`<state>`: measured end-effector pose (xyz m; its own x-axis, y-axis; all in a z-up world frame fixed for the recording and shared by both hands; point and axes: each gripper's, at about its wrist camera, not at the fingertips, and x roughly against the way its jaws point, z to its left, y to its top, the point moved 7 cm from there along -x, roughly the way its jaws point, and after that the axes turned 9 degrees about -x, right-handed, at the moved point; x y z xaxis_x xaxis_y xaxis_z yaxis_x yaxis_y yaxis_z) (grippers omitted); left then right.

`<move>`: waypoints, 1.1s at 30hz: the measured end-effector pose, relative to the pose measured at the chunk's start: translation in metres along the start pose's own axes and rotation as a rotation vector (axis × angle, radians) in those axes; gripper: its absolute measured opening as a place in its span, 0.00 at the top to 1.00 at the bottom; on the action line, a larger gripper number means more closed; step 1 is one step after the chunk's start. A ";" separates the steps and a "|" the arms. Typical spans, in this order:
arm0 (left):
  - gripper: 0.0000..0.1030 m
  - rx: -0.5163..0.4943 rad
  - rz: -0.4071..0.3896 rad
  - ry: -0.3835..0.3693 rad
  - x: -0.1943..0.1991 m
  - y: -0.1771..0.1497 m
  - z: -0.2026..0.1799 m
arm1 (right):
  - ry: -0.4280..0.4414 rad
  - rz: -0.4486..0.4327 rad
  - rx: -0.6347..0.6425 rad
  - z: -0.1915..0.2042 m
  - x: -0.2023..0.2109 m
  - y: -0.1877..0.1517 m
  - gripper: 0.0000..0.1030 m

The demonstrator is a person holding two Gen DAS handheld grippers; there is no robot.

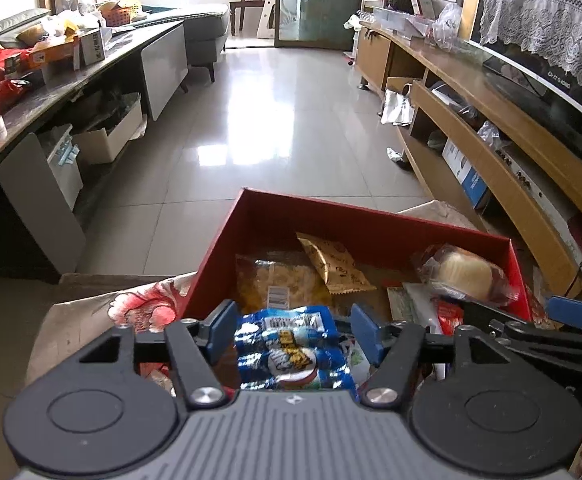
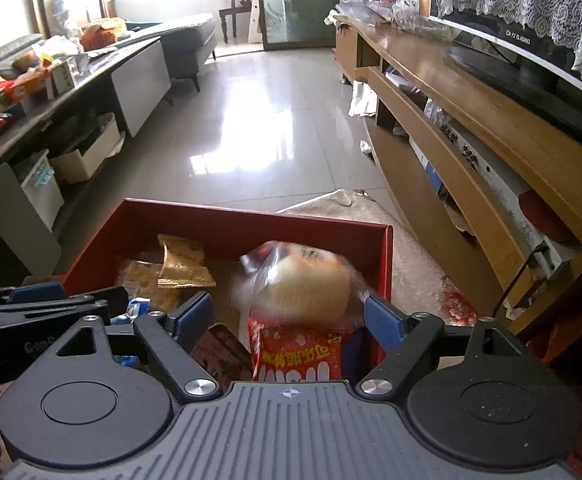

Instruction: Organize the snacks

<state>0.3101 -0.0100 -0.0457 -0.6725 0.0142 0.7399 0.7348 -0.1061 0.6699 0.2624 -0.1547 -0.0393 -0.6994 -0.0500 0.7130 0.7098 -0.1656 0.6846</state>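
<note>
1. Left wrist view looks down into the red box (image 1: pixel 371 220), where the left gripper (image 1: pixel 296 330) hangs with its blue pads spread to either side of a blue snack packet (image 1: pixel 291 344); the pads stand clear of the wrapper, so nothing is clamped.
2. That packet lies straight ahead of the left gripper, its long axis running away from it along the fingers.
3. Right wrist view shows the right gripper (image 2: pixel 287 314) open wide over the box's right half, a wrapped bun (image 2: pixel 303 280) blurred between and above its pads; I cannot tell whether the pads touch it, though it looks loose.
4. Beneath the bun lies a red packet (image 2: pixel 299 354) with white lettering, nearest the right hand.
5. Deeper in the box, a gold sachet (image 1: pixel 333 264) leans on a clear yellow bag (image 1: pixel 279 284), both nearer the left hand.
6. The two grippers sit close side by side, so crowding each other looks the likeliest trouble.
</note>
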 end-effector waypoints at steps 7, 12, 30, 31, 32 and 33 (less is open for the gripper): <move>0.37 0.020 0.012 0.007 0.007 -0.011 0.006 | -0.003 0.000 0.003 0.001 0.009 -0.002 0.15; 0.34 0.016 0.013 -0.001 0.015 -0.019 0.005 | -0.013 0.007 0.003 -0.002 0.014 -0.009 0.15; 0.21 0.015 0.062 -0.019 0.049 -0.085 0.006 | -0.045 0.037 -0.011 -0.020 0.050 -0.058 0.15; 0.20 0.014 0.063 -0.021 0.052 -0.089 0.006 | -0.041 0.038 -0.010 -0.019 0.054 -0.062 0.15; 0.20 0.012 0.065 -0.022 0.055 -0.094 0.005 | -0.039 0.039 -0.008 -0.018 0.058 -0.067 0.15; 0.19 0.008 0.066 -0.024 0.057 -0.098 0.005 | -0.037 0.039 -0.003 -0.017 0.062 -0.072 0.15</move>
<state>0.1996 0.0059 -0.0690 -0.6205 0.0314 0.7836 0.7782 -0.0992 0.6202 0.1666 -0.1627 -0.0472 -0.6675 -0.0197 0.7444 0.7362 -0.1670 0.6558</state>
